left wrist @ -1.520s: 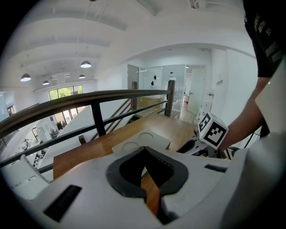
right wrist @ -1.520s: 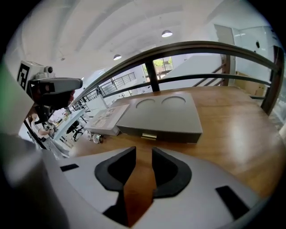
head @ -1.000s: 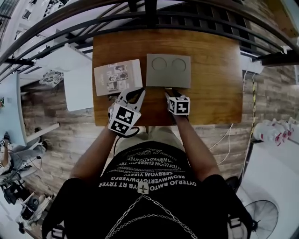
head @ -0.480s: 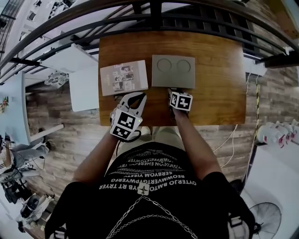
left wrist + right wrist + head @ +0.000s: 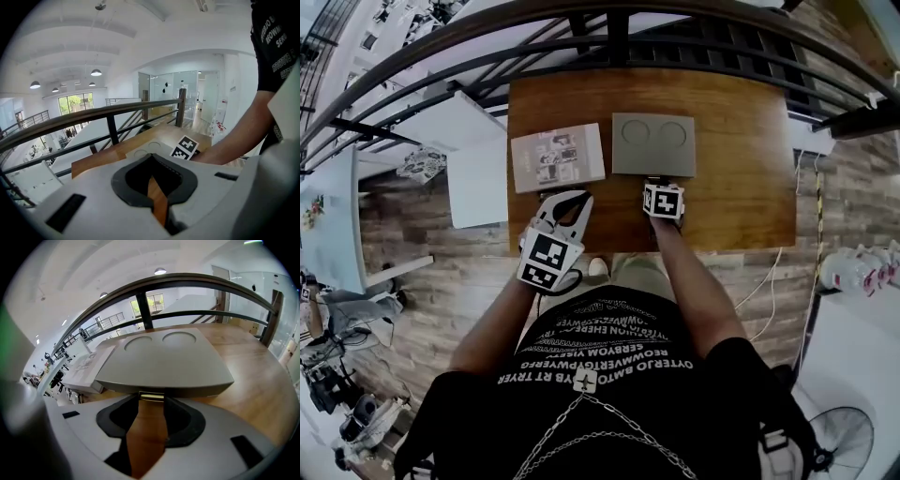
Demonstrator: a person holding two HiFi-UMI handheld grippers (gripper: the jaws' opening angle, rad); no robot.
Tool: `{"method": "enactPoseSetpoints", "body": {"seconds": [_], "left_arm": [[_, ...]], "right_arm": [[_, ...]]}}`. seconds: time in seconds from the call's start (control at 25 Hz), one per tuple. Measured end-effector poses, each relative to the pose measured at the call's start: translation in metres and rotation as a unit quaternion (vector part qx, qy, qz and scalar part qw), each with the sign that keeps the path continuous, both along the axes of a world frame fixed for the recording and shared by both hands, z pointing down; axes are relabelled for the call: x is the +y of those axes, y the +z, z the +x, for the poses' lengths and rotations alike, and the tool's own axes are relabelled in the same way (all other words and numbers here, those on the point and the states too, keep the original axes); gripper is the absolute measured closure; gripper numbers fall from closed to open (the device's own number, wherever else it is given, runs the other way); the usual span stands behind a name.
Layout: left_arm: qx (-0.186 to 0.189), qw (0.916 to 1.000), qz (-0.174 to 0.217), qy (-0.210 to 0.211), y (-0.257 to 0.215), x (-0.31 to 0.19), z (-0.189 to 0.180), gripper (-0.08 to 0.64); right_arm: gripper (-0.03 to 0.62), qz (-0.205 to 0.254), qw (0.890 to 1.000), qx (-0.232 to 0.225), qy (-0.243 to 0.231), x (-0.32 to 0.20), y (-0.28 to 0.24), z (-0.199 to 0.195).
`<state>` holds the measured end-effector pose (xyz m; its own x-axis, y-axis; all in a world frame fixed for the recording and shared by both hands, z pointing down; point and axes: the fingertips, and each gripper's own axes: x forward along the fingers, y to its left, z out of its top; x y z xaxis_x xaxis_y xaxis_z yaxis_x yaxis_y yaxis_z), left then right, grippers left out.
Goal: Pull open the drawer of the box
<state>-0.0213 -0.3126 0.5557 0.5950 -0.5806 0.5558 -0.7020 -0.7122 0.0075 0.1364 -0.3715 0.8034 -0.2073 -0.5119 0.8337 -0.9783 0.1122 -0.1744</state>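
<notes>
Bare table spreads right of the box.

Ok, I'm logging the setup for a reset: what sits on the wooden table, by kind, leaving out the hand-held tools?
Grey box: 1
Flat printed box: 1
Total: 2

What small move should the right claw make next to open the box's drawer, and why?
Probably finish closing on the gold tab: the right claw has just been closing, and the tab sits between its parted tips at the front of the box.
</notes>
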Motion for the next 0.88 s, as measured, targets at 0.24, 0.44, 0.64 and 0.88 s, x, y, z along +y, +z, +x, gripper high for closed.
{"method": "enactPoseSetpoints", "body": {"seconds": [0.24,0.44,0.64,0.88], "left_arm": [[0.023,0.9992,0.03,-0.009,-0.046,0.004,-0.008,0.563],[0.032,0.9984,0.046,-0.012,-0.067,0.017,-0.014,0.563],[0.033,0.9983,0.045,-0.017,-0.07,0.032,-0.019,0.563],[0.03,0.9982,0.048,-0.019,-0.071,0.044,-0.024,0.563]], "right_arm": [[0.43,-0.01,1.0,0.0,0.003,0.011,-0.002,0.001],[0.43,-0.008,1.0,-0.006,0.007,0.027,-0.003,-0.001],[0.431,-0.003,1.0,-0.013,0.008,0.036,-0.006,-0.001],[0.431,0.001,1.0,-0.014,0.004,0.044,-0.007,-0.002]]}}
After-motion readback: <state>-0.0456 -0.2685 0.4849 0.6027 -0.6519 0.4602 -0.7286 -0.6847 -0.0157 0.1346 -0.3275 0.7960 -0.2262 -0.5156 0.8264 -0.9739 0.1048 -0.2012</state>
